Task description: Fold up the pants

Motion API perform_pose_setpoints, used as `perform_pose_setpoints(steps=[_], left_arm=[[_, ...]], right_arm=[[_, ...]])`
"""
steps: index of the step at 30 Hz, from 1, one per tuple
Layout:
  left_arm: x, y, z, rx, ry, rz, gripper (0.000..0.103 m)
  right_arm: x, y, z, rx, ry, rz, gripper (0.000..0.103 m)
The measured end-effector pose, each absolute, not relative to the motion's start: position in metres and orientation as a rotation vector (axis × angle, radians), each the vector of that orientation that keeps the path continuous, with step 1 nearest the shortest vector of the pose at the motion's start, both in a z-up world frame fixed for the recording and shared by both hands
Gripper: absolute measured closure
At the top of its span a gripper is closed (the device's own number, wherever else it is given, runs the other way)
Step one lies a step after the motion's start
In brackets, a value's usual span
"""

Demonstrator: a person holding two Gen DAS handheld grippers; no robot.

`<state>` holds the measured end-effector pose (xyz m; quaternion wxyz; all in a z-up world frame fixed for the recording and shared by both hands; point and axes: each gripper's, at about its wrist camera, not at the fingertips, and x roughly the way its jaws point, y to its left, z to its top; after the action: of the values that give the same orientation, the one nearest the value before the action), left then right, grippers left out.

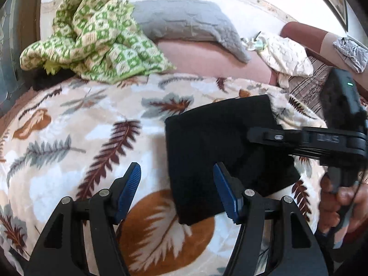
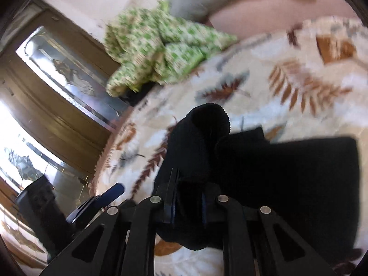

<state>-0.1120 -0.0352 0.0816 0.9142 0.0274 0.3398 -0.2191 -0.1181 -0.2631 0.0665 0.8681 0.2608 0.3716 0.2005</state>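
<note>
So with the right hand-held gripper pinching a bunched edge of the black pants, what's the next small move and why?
Probably carry that raised flap across and lay it flat. The right hand-held gripper is shut on the black pants, whose edge stands up above the folded stack, while the left hand-held gripper hangs open beside it.

Bright daylight, heavy fisheye bend, motion smear in the right wrist view.

Glare burns out the glass panels of the brown wooden door (image 2: 57, 87); beside it the green-and-cream patterned cloth (image 2: 158, 55) smears, while the folded black fabric pants (image 1: 220, 151) swallow all detail; corners vignette black.
</note>
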Motion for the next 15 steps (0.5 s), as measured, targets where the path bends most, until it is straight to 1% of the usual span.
perform_pose_setpoints(steps=[3, 6, 11, 13, 15], left_arm=[[-0.109, -0.049, 0.087, 0.057, 0.69, -0.47, 0.032], [-0.107, -0.07, 0.08, 0.091, 0.701, -0.486, 0.032], [-0.1, -0.107, 0.045, 0.189, 0.8, -0.494, 0.032], [-0.1, -0.112, 0.036, 0.203, 0.82, -0.488, 0.031], [-0.103, -0.109, 0.04, 0.2, 0.814, -0.486, 0.031]], right_arm=[[-0.139, -0.29, 0.081, 0.548, 0.728, 0.379, 0.088], [-0.148, -0.316, 0.075, 0.54, 0.744, 0.288, 0.088], [-0.148, -0.354, 0.039, 0.606, 0.807, 0.162, 0.088], [-0.139, -0.355, 0.024, 0.553, 0.863, 0.108, 0.085], [-0.141, -0.353, 0.026, 0.543, 0.861, 0.097, 0.084]])
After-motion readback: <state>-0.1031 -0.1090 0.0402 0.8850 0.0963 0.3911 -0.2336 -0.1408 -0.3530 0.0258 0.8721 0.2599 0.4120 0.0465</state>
